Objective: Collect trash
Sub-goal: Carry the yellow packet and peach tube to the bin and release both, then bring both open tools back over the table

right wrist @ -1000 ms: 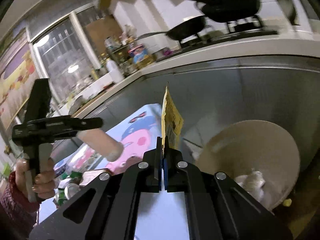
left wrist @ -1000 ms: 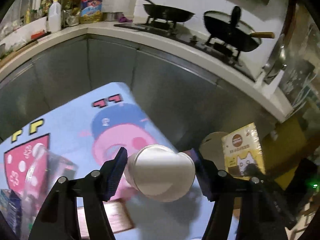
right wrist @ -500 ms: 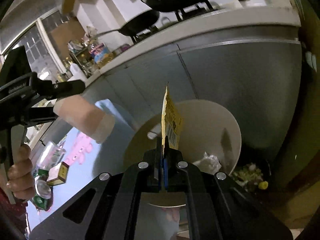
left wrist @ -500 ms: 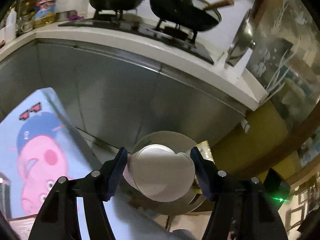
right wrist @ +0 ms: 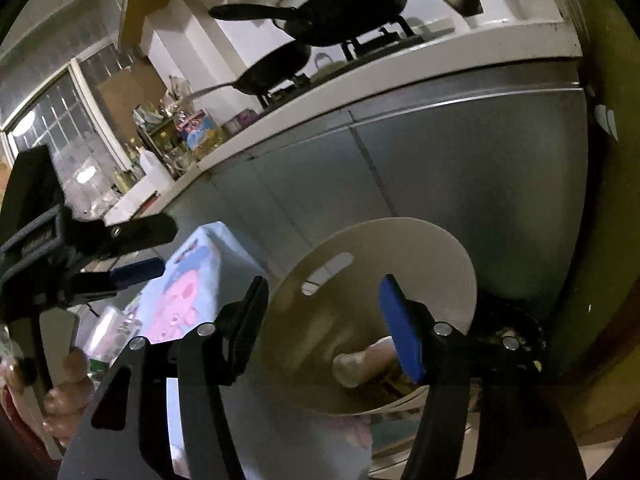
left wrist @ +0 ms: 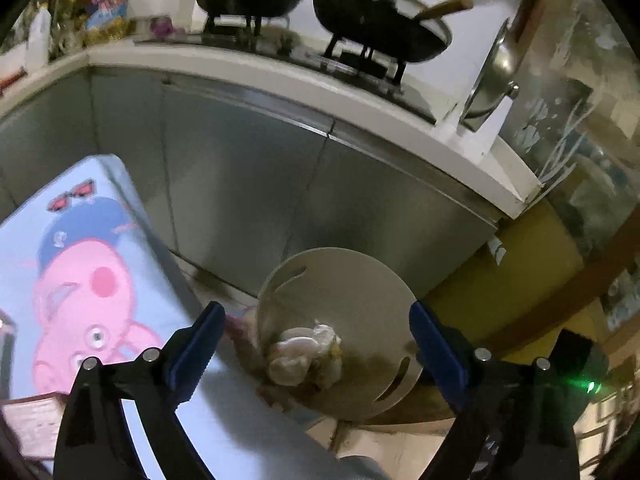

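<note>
Trash (left wrist: 306, 354) lies in the beige bin (left wrist: 344, 276); both the left gripper (left wrist: 316, 354) and right gripper (right wrist: 324, 326) have just been opening, nothing between their jaws. More litter (right wrist: 106, 330) waits on the bench (left wrist: 92, 240).

Background — white countertop (left wrist: 280, 76) runs above grey metal cabinet fronts (left wrist: 248, 184). Two dark pans on the gas stove: open frying pan (left wrist: 248, 0) at left, lidded pan with wooden handle (left wrist: 380, 32) at right. A metal lid (left wrist: 490, 80) leans upright at the countertop's end. Bottles and packets (right wrist: 176, 140) crowd the far corner below the window (right wrist: 60, 120). Pale blue cartoon-pig cloth (left wrist: 80, 272) covers the table — lower left.
</note>
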Demonstrator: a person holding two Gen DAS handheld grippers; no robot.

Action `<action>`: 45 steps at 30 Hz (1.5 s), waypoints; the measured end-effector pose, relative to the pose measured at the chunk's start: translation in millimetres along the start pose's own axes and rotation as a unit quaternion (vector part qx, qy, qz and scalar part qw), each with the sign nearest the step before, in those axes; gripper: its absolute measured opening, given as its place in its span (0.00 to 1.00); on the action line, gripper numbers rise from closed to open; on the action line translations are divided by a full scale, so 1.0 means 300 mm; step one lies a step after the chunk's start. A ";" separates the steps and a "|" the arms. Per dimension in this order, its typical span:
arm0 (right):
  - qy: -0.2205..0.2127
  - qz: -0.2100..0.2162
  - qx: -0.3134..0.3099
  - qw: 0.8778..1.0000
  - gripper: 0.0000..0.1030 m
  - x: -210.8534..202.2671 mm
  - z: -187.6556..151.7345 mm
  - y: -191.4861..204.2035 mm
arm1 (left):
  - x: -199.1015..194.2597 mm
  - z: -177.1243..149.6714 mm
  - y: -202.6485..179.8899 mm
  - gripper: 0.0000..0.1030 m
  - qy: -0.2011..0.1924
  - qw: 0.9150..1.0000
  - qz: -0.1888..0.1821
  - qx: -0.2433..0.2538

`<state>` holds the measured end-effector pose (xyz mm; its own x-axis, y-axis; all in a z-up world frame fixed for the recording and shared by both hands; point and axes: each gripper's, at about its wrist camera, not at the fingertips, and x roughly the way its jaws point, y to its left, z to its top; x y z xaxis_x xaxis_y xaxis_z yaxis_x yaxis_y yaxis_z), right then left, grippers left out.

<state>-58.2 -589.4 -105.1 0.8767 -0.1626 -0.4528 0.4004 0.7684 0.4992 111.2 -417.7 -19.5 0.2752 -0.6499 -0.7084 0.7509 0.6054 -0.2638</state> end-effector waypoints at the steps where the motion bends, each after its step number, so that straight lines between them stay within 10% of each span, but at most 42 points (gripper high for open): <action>1: 0.000 0.004 0.000 1.000 0.56 -0.009 -0.005 0.017 | -0.032 -0.015 0.005 0.90 -0.010 1.000 0.012 0.006; 15: 0.014 0.044 -0.004 0.999 0.56 -0.150 -0.100 0.246 | -0.359 -0.233 0.092 0.90 -0.080 0.987 0.133 0.037; 45: 0.057 0.089 -0.070 0.992 0.63 -0.235 -0.197 0.612 | -0.696 -0.426 0.339 0.91 -0.115 0.975 0.185 -0.045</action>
<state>-62.3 -400.3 -25.0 0.8910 0.0483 -0.4515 0.1945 0.8579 0.4756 53.2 -161.8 17.8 0.6529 -0.4587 -0.6027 0.5211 0.8495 -0.0821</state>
